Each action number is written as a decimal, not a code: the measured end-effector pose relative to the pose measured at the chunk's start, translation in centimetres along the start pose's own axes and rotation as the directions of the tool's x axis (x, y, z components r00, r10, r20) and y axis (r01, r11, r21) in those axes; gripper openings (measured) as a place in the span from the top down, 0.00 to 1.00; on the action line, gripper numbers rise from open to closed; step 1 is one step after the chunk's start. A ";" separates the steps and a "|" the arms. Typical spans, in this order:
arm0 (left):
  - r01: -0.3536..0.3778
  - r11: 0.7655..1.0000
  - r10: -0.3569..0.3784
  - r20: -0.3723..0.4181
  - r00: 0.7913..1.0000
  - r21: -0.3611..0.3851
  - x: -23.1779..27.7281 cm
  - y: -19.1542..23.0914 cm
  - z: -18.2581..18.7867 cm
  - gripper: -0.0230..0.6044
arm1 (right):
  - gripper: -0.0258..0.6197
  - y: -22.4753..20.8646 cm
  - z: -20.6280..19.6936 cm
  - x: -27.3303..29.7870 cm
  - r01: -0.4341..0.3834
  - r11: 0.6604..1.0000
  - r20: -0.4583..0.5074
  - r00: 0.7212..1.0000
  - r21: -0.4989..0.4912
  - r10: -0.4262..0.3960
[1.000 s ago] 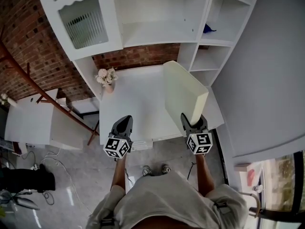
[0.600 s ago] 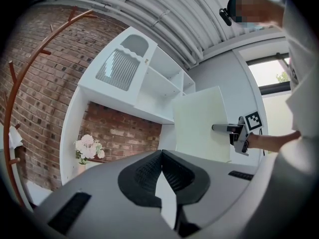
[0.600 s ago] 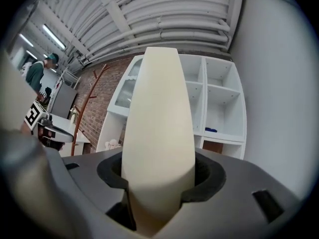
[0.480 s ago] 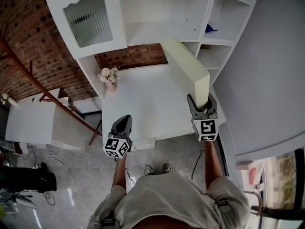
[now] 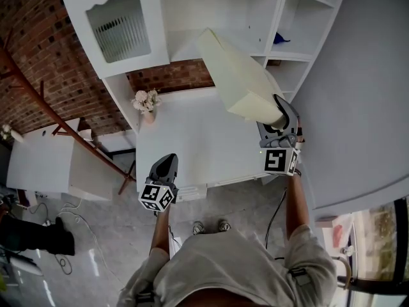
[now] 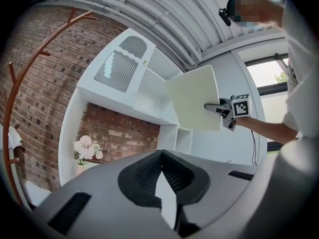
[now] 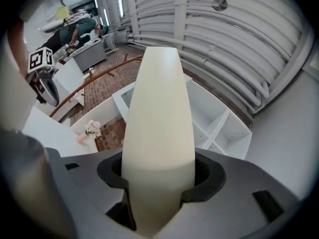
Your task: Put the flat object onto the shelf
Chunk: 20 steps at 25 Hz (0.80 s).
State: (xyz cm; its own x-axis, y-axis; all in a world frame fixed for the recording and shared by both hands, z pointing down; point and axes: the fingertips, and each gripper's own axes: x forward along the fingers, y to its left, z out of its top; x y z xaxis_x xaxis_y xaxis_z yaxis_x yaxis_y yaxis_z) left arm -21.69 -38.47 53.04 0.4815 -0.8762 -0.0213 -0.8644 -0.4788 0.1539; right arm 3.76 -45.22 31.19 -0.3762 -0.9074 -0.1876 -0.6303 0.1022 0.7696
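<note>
The flat object (image 5: 238, 80) is a cream slab, held tilted in the air with its far end in front of the white shelf unit's (image 5: 211, 40) open middle bay. My right gripper (image 5: 280, 112) is shut on its near edge; in the right gripper view the slab (image 7: 159, 118) fills the gap between the jaws (image 7: 158, 183). The left gripper view shows the slab (image 6: 193, 97) broadside in front of the shelves. My left gripper (image 5: 167, 161) hangs low over the table's front edge with its jaws (image 6: 162, 153) together and nothing in them.
A white table (image 5: 185, 139) stands below the shelf unit against a brick wall. A small vase of pale flowers (image 5: 145, 102) stands at its back left corner. A glass-fronted cabinet door (image 5: 118, 27) is at the left, open cubbies (image 5: 281, 78) at the right.
My right gripper has lifted the slab off the table and swung it up and back toward the shelf unit, tilting it flatter. The left gripper has stayed put.
</note>
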 end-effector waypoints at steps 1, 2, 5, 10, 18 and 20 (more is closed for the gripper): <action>0.000 1.000 0.000 0.001 1.000 0.001 0.0 -0.1 0.0 0.94 | 0.55 -0.2 0.2 0.1 0.001 0.999 0.003 1.000 -0.037 -0.001; 0.000 1.000 0.000 0.001 1.000 0.001 0.0 -0.2 0.0 0.94 | 0.55 -0.3 0.4 0.3 0.003 0.997 0.008 1.000 -0.072 -0.002; -0.007 1.000 0.007 0.001 1.000 -0.002 0.0 0.0 -0.1 0.94 | 0.55 -0.6 0.8 0.9 0.005 0.983 0.017 1.000 -0.185 -0.002; -0.015 1.000 0.015 0.003 1.000 -0.002 0.1 0.0 -0.1 0.94 | 0.55 -0.9 1.3 2.2 -0.007 0.929 0.022 1.000 -0.371 0.017; -0.029 1.000 0.029 0.004 1.000 0.000 -0.1 0.3 0.0 0.94 | 0.55 -0.4 1.4 4.4 -0.029 0.804 0.016 0.999 -0.594 0.047; -0.033 0.999 0.033 0.004 0.999 0.000 -0.1 0.4 0.0 0.94 | 0.55 -0.1 1.2 5.0 -0.039 0.780 0.011 0.998 -0.625 0.058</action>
State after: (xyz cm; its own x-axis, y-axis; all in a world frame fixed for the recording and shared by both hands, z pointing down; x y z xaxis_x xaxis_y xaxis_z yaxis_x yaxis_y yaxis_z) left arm -22.08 -38.58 53.08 0.4526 -0.8915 -0.0204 -0.8796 -0.4500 0.1541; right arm 1.12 -49.24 29.47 -0.4195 -0.8955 -0.1488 -0.0523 -0.1398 0.9888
